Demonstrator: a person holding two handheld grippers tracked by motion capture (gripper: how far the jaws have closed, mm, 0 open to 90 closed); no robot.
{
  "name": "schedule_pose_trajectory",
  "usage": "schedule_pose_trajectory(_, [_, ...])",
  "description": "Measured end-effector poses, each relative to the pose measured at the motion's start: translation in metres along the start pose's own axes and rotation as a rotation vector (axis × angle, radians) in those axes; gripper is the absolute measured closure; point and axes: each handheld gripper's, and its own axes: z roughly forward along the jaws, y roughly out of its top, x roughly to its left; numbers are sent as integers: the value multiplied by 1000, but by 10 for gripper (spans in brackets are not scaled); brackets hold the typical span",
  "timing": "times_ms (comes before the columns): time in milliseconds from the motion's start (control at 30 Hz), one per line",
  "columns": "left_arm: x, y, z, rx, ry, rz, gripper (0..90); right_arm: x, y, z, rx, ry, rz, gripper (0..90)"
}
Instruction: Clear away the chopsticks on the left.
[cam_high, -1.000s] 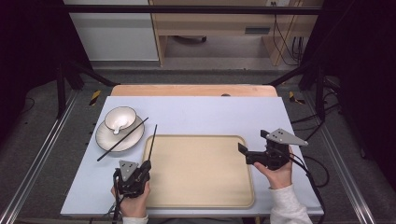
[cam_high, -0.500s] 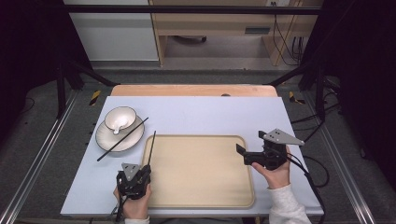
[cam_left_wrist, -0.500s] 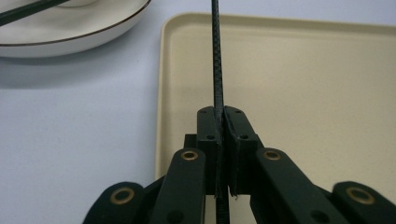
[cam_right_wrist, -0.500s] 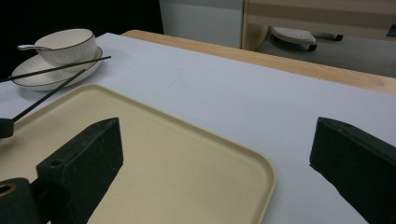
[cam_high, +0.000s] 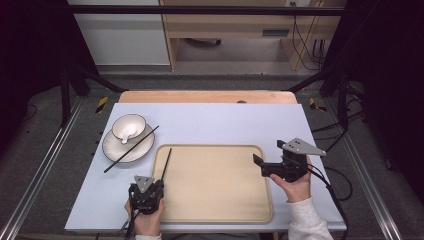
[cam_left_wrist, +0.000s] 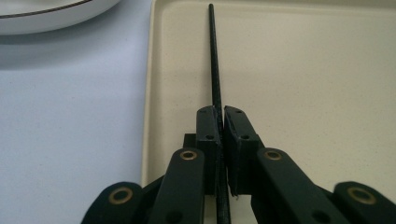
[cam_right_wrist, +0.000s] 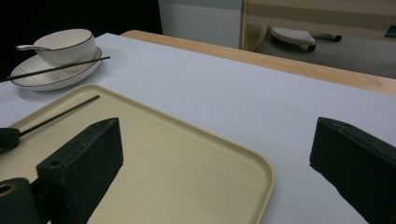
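High view: left gripper (cam_high: 148, 188) at tray (cam_high: 220, 212) left edge, clamping chopstick (cam_high: 165, 164); right gripper (cam_high: 265, 165) over tray's right edge.
Left gripper view: jaws pinched on chopstick lying along tray.
Right gripper view: jaws wide, empty.

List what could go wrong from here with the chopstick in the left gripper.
1. The left gripper pinches the thin black chopstick near one end, so its long free end could swing or slip out.
2. That tip hangs over the beige rectangular tray near its left rim and might catch it.
3. The second black chopstick lies loosely across the white plate; a knock might roll it off.
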Motion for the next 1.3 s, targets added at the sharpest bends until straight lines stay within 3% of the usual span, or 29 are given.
schedule_pose_trajectory(200, [0, 1, 0, 1, 4, 10, 822, 0, 0, 1, 1, 2, -4, 28])
schedule_pose_trajectory(400, [6, 9, -7, -32, -25, 8, 763, 0, 0, 0, 2, 0, -1, 28])
schedule_pose_trajectory(500, [11, 17, -11, -65, -76, 4, 722, 0, 0, -1, -2, 0, -1, 28])
schedule_pose_trajectory(633, [15, 31, -14, -106, -149, 35, 643, 0, 1, -2, -8, -3, 0, 28])
schedule_pose_trajectory(867, [22, 63, -21, -155, -266, 128, 538, 0, 1, -3, -11, -3, 1, 28])
schedule_pose_trajectory(1033, [32, 84, -24, -181, -318, 180, 470, -1, 1, -3, -13, -3, 3, 28])
schedule_pose_trajectory(1167, [42, 95, -24, -168, -336, 235, 426, -1, 1, -4, -17, -3, 2, 28])
schedule_pose_trajectory(1300, [55, 95, -22, -144, -334, 299, 363, -1, 1, -4, -16, -5, 2, 28])
